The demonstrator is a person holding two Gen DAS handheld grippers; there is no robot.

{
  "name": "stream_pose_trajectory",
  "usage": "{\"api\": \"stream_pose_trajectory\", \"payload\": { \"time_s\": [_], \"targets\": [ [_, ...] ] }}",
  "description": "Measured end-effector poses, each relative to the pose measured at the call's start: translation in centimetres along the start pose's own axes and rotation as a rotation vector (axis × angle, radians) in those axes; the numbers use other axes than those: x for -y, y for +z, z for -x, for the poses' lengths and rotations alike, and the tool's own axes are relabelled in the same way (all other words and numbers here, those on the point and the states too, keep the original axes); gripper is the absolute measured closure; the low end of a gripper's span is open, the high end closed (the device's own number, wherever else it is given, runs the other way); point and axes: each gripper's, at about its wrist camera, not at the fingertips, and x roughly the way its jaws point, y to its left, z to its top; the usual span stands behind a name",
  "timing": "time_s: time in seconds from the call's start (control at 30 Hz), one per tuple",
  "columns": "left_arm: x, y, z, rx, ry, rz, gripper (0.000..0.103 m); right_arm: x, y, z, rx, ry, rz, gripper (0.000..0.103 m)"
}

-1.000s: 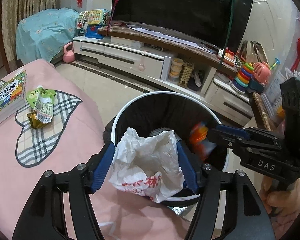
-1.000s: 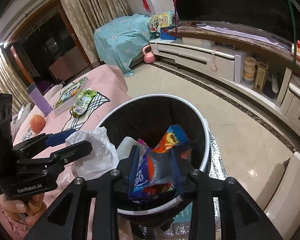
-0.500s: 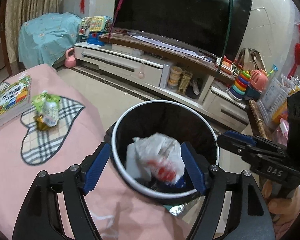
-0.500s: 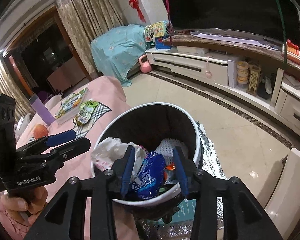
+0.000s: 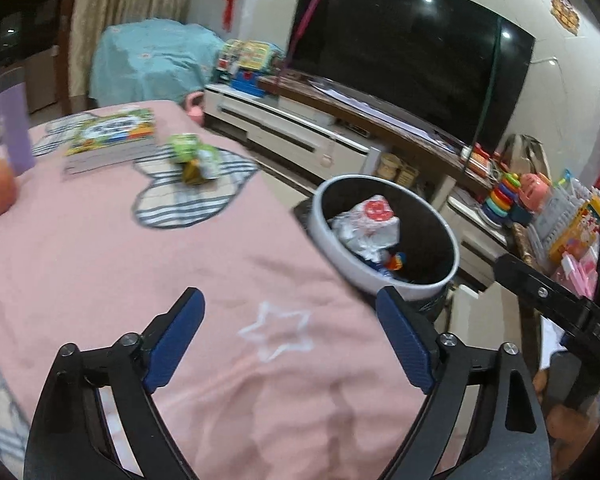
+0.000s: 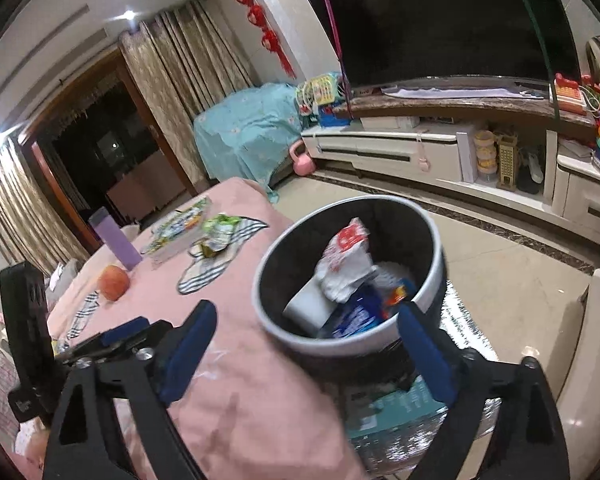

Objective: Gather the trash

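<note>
One green snack wrapper [image 5: 190,156] remains on your worktop [image 5: 100,264]: light, crinkly, slippery; pinch its crumpled middle. Both hand-held grippers, left [image 5: 292,342] and right [image 6: 306,356], just spread, empty.

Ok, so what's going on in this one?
A person with a gripper in each hand is clearing trash off a pink-covered table. Both the left gripper and right gripper have just been opening and are empty; a white bag and blue snack packet lie in the bin. A green wrapper remains on the table.
</note>
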Motion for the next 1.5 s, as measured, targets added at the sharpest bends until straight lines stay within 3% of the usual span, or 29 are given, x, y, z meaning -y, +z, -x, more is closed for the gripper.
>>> {"api": "stream_pose_trajectory", "payload": {
  "time_s": [0.27,0.47,0.53,0.63,0.9,1.5],
  "targets": [
    [-2.5,-2.2,5.3,0.132,0.053,0.019,0.009,-3.7,-2.9,2.7,0.087,-0.041,0.008,0.002],
    [-2.9,-1.9,9.7,0.275,0.094,0.013,0.000,-8.3,-2.1,7.4,0.266,-0.087,0.155,0.000],
    [-2.7,-2.3,11.1,0.360,0.170,0.005,0.000,-9.5,-2.3,8.9,0.340,-0.100,0.199,0.000],
    [-2.4,-3.5,11.8,0.426,0.267,-0.025,0.000,-10.7,-3.2,9.6,0.418,-0.153,0.254,0.000],
    [-2.5,-6.2,10.7,0.415,0.299,-0.076,0.000,-9.8,-6.2,5.7,0.351,-0.198,0.222,0.000],
    [-2.4,-7.2,10.7,0.408,0.343,-0.069,0.000,-9.2,-7.6,5.2,0.343,-0.248,0.223,0.000]
  ]
}}
